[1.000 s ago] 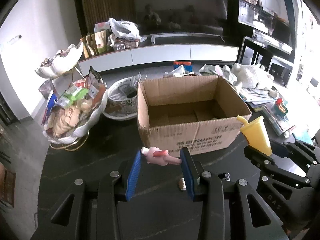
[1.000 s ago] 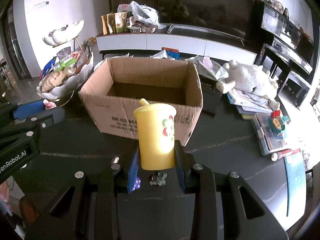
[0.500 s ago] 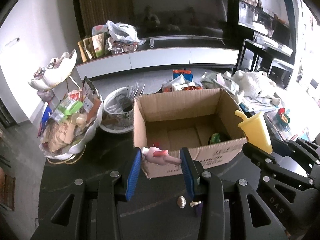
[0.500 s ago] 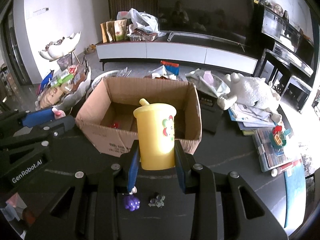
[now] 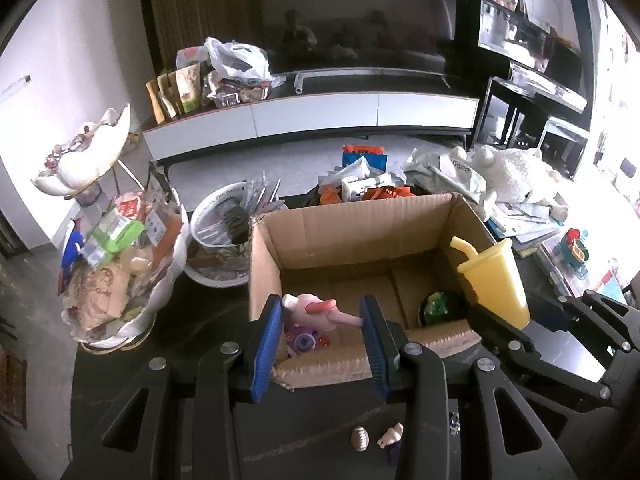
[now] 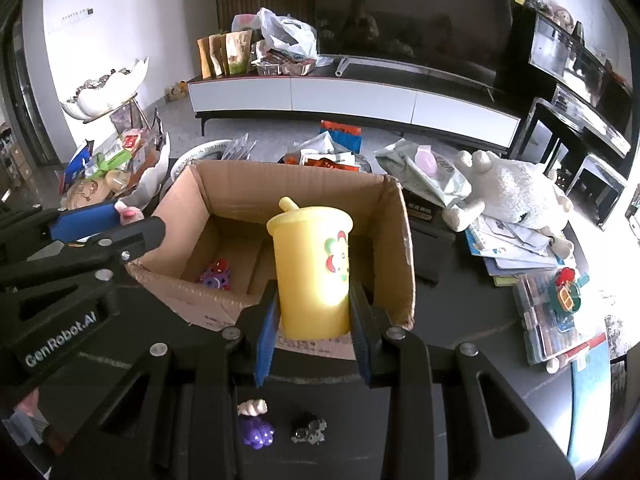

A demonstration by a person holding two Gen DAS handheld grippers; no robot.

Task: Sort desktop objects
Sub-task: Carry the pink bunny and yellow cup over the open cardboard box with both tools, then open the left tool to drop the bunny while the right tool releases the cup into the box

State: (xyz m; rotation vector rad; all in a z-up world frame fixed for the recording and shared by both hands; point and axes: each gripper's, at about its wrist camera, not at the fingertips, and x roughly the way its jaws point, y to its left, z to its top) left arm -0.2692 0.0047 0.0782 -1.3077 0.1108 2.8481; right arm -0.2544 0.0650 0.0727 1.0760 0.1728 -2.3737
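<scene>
My left gripper is shut on a small pink toy figure and holds it over the near left corner of an open cardboard box. My right gripper is shut on a yellow toy cup with a straw, upright above the box's near wall. The cup also shows in the left wrist view. Inside the box lie a purple toy and a green toy.
On the dark table near me lie a small football, a purple and white figure and a dark small piece. A shell-shaped stand of snacks is left of the box, a white bowl behind it, a plush sheep and books right.
Both grippers have risen and moved forward over the box with their toys still held. The box interior and its toys have come into view.
</scene>
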